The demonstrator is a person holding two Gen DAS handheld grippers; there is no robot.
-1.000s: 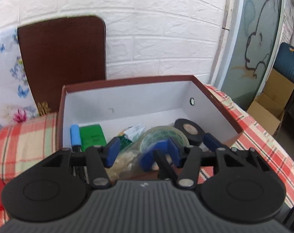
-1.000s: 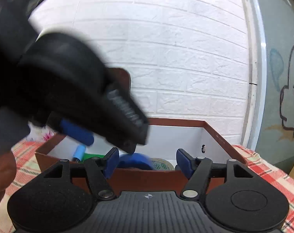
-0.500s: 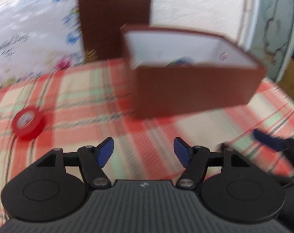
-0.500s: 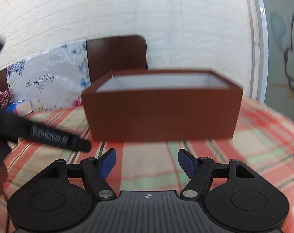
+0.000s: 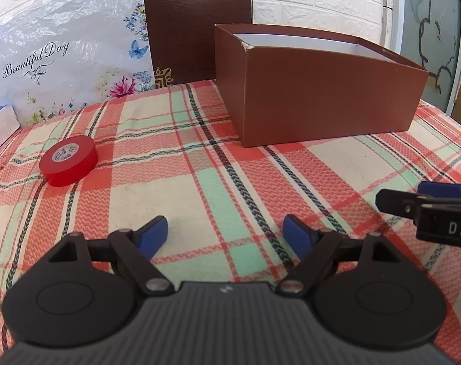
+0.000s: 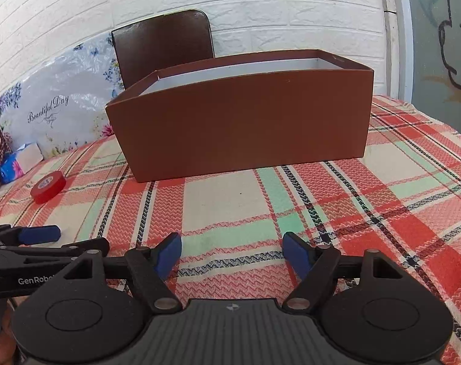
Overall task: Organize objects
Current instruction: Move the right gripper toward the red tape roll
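Observation:
A brown box (image 5: 321, 91) with a white inside stands on the plaid tablecloth (image 5: 230, 188); its contents are hidden by its walls. It also shows in the right wrist view (image 6: 242, 121). A red tape roll (image 5: 68, 159) lies on the cloth to the left, apart from the box, also in the right wrist view (image 6: 47, 186). My left gripper (image 5: 225, 237) is open and empty, low over the cloth in front of the box. My right gripper (image 6: 232, 254) is open and empty, beside the left one.
A dark brown chair back (image 5: 197, 24) stands behind the table against a white brick wall. A floral plastic bag (image 5: 57, 60) leans at the back left. The right gripper's tip (image 5: 425, 200) shows at the right edge of the left wrist view.
Both grippers have pulled back from over the box and down to the cloth in front of it. The left gripper opened and left the clear tape roll in the box.

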